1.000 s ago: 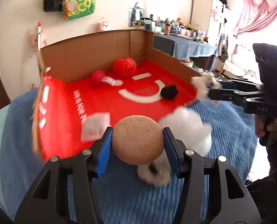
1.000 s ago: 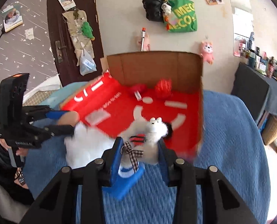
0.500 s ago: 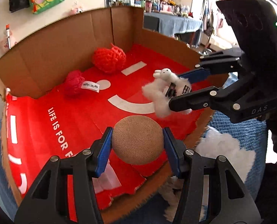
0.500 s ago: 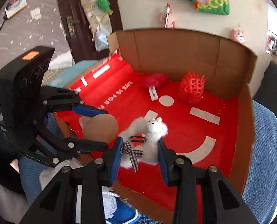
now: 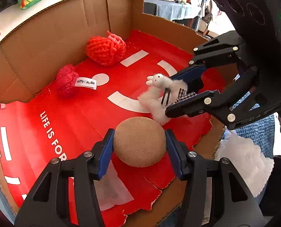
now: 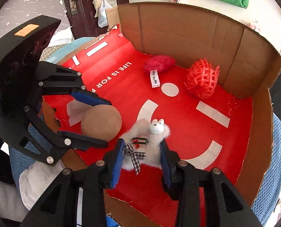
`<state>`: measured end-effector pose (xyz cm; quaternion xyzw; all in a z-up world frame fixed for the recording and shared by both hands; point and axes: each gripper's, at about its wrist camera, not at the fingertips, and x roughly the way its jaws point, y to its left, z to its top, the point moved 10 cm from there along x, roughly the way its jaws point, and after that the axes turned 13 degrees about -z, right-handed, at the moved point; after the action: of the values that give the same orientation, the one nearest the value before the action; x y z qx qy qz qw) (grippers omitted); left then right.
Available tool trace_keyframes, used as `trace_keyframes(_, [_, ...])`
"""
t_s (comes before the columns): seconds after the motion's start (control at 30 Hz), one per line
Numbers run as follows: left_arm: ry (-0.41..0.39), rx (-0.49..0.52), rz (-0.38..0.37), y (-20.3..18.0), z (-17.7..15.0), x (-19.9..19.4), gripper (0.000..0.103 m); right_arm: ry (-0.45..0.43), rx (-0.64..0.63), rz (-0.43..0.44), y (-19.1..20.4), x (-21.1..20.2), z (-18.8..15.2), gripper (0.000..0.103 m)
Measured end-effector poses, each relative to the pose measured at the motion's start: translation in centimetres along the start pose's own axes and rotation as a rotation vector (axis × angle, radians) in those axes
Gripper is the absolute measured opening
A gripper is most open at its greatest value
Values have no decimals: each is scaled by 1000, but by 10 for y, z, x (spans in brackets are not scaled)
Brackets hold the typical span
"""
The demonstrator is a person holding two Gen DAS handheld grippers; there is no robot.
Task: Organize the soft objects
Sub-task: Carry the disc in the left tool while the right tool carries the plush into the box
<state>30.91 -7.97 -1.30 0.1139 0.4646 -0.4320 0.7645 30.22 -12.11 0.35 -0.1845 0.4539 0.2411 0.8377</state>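
Observation:
My left gripper (image 5: pixel 139 143) is shut on a round brown soft ball (image 5: pixel 139 141) just over the front of the open cardboard box (image 5: pixel 51 28). The ball also shows in the right wrist view (image 6: pixel 100 124), between the left gripper's blue pads. My right gripper (image 6: pixel 142 158) is shut on a small white plush rabbit (image 6: pixel 151 134) with a checked bow, low over the box's red floor (image 6: pixel 187 128). The rabbit shows in the left wrist view (image 5: pixel 159 90) to the right of the ball.
A red knitted ball (image 5: pixel 105 50) and a dark red plush with a white tag (image 5: pixel 66 81) lie at the back of the box. White fluffy stuff (image 5: pixel 244 160) lies outside the box's front right on the blue blanket (image 5: pixel 257 132).
Both grippers have moved from over the blue blanket forward into the box, each carrying its toy. The white fluffy stuff stayed behind outside the box.

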Motion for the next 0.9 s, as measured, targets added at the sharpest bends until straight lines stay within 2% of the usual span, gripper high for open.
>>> trace_keyframes(0.27, [18,-10,-5,3,-3,6,51,40,-18,-11,-1,10,2,39])
trace_keyframes(0.9, [23,5,3,5,-3,10,53,64,5,-4,-6,22,3,43])
